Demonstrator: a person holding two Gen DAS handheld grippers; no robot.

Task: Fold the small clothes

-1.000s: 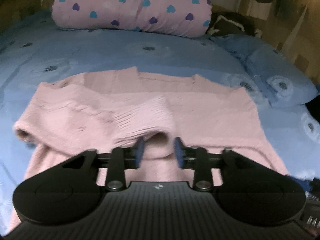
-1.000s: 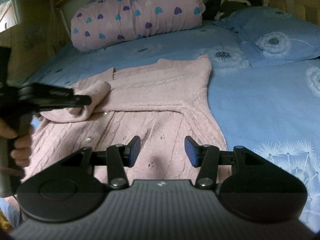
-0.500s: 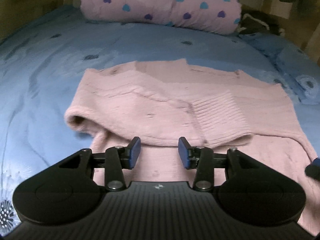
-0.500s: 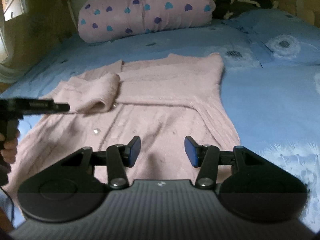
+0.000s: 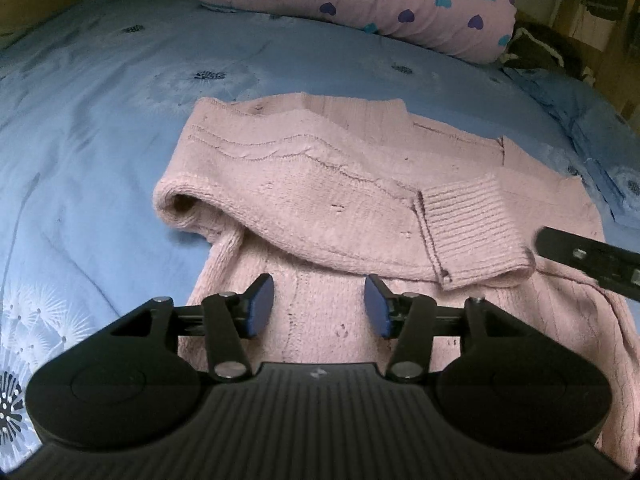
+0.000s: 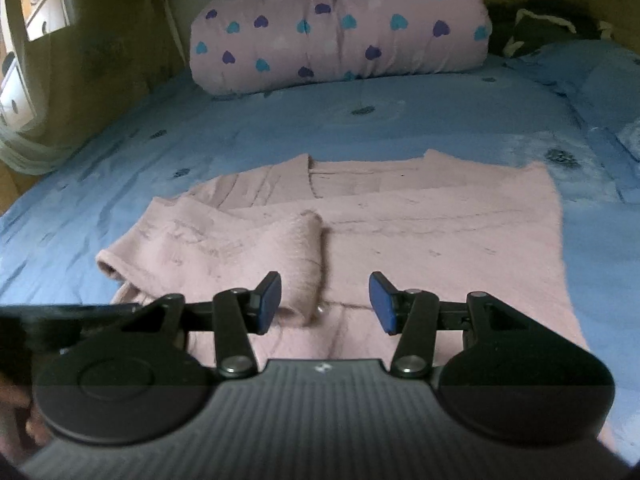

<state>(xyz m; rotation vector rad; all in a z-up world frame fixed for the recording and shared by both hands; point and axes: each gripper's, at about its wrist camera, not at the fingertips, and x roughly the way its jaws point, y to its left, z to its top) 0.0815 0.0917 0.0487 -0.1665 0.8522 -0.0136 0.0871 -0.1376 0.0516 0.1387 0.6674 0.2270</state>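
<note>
A small pink knit cardigan lies flat on the blue bedspread, its left sleeve folded across the chest with the ribbed cuff on top. My left gripper hovers just in front of that sleeve, its jaws opening, nothing between them. The right gripper's fingertip pokes in at the right edge. In the right wrist view the cardigan fills the middle and the cuff lies just beyond the open right gripper, which holds nothing.
A rolled pink quilt with hearts lies at the head of the bed. Blue pillows and a dark garment sit at the far right. A wooden wall and white drawers stand left of the bed.
The left gripper let go of the sleeve cuff, drew back and widened. The right gripper swung left over the cardigan, so the cuff now lies just ahead of it.
</note>
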